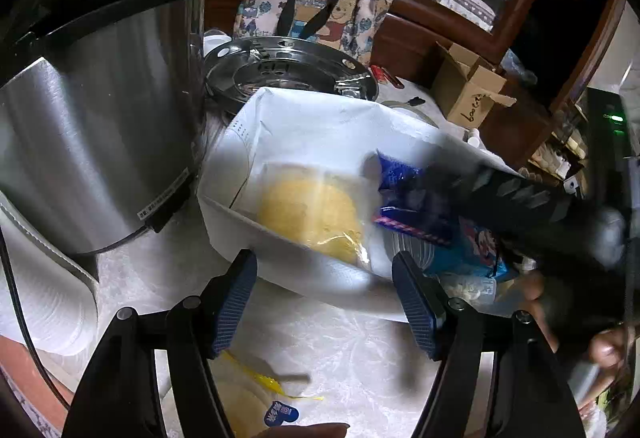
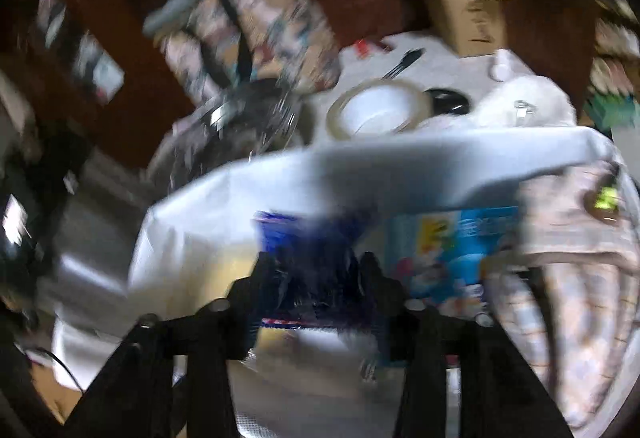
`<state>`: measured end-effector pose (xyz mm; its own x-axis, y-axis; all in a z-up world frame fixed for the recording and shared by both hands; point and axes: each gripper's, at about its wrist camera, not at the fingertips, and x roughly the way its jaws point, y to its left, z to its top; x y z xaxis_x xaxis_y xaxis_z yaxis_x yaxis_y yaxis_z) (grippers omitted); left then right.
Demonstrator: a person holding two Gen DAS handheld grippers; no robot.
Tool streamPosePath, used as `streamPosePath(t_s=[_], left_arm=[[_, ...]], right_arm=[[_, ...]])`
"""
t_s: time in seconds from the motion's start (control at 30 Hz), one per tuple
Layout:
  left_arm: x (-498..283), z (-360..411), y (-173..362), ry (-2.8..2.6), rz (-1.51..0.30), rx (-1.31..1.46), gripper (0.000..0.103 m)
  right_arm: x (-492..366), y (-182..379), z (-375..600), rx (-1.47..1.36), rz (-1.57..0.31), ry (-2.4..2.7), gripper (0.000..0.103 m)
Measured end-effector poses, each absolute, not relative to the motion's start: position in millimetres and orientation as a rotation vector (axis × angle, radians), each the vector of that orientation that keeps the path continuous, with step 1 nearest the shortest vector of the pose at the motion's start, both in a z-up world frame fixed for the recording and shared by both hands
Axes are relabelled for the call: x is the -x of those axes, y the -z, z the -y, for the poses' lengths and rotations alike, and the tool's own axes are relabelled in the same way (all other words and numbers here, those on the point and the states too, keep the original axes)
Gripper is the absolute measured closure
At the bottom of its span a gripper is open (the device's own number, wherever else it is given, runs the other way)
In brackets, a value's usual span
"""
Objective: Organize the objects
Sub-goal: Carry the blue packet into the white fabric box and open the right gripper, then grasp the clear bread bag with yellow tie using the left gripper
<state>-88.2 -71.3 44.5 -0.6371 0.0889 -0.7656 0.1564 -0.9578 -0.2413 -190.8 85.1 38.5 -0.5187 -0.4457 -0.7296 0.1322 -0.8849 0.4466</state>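
The white box [image 1: 248, 234] on the counter [image 1: 340, 354] is the landmark here: just left of it stands a steel pot [image 1: 96, 142], behind it a steel lid [image 1: 292, 72] and a cartoon tote bag [image 1: 316, 4].

Inside the box lie a yellow packet [image 1: 308, 214] toward its left, a dark blue packet [image 1: 396, 174] in the middle and a light blue cartoon packet [image 1: 464, 250] toward its right.

The left gripper [image 1: 324, 298] hangs just in front of the box's near wall, its pads apart and empty.

The right gripper [image 2: 316, 278] reaches into the box over the dark blue packet; its view is badly blurred, so I cannot tell whether the pads press on the packet or have let go.

This looks like the placing step, a packet going into the box.

The next move calls for clear release and a clean lift out, without dragging the packet.
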Motion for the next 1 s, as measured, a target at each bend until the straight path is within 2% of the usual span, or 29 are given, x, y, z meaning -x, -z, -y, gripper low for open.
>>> streamPosePath(t_s=[0.07,0.2,0.53,0.77,0.83,1.0], left_arm=[[87,70,-46,2.791,-0.453,-1.318,0.034],[80,64,-48,2.838,-0.465,-1.326,0.034],[56,48,-50,2.911,-0.421,-1.352,0.034],[38,54,-26,2.867,-0.363,-1.444,0.034],[31,58,-21,2.857,-0.376,-1.448,0.034],[18,67,-8,2.845,-0.406,-1.501,0.034]], right_arm=[[187,-50,-98,-1.274,0.549,2.429,0.049],[170,-71,-110,-1.232,0.531,2.408,0.045],[107,-49,-124,-1.300,0.447,2.268,0.045],[79,-63,-129,-1.232,0.453,2.203,0.043],[71,-66,-130,-1.222,0.463,2.168,0.037],[66,-48,-119,-1.351,0.334,2.168,0.037]])
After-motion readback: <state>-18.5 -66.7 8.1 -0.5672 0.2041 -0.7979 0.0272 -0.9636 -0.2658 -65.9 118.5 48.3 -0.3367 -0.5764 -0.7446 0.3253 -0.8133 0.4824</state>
